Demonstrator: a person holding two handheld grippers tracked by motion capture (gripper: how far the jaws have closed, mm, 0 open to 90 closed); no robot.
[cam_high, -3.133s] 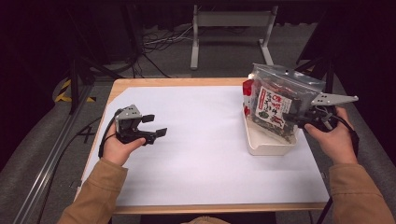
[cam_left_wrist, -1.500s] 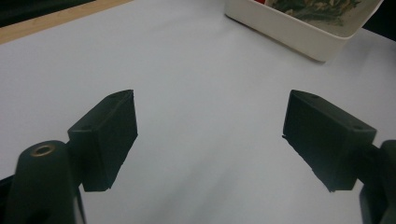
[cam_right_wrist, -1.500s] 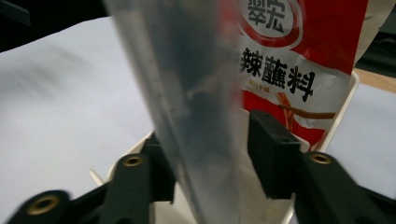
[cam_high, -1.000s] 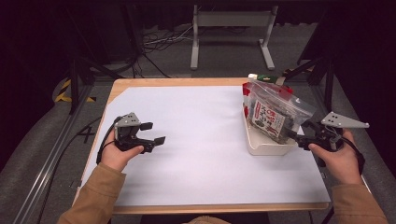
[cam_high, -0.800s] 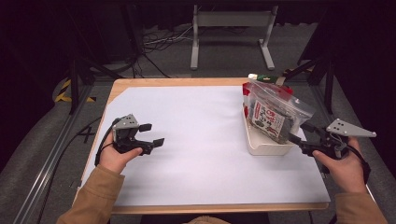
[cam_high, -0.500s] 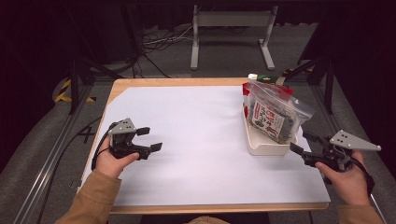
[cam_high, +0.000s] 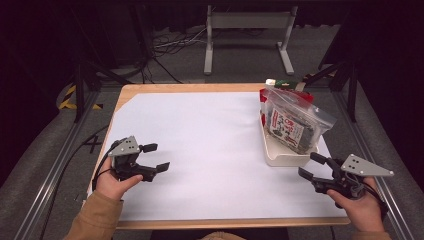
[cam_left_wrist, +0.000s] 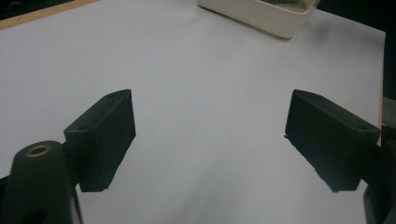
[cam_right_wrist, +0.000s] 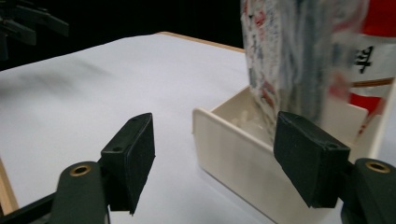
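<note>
A: Dark room, cables on the floor behind, and a white sheet over the table (cam_high: 200, 145). Where does the work stand?

B: It looks finished, or between steps. The clear bag (cam_high: 295, 120) of printed packets stands tilted in the cream tray (cam_high: 280, 156), with a red packet (cam_high: 265, 95) behind it in the same tray. Neither tool touches the tray.

A: And the tools?

B: The right tool (cam_high: 312, 166) hovers just beside the tray's near corner, toward the person. Its jaws stand wide apart with nothing between them; in the right gripper view (cam_right_wrist: 212, 172) the tray's corner wall (cam_right_wrist: 233, 154) shows through the gap, apart from both pads. The left tool (cam_high: 155, 157) is well apart from the tray, across the sheet, spread just as wide and holding nothing, bare paper beneath it (cam_left_wrist: 210, 135).

A: Next move?

B: I'd judge that if anything more goes in or comes out, the right tool must go forward over the tray rim and close on the bag's top edge. The film is slippery and floppy, so a firm pinch is needed.
</note>
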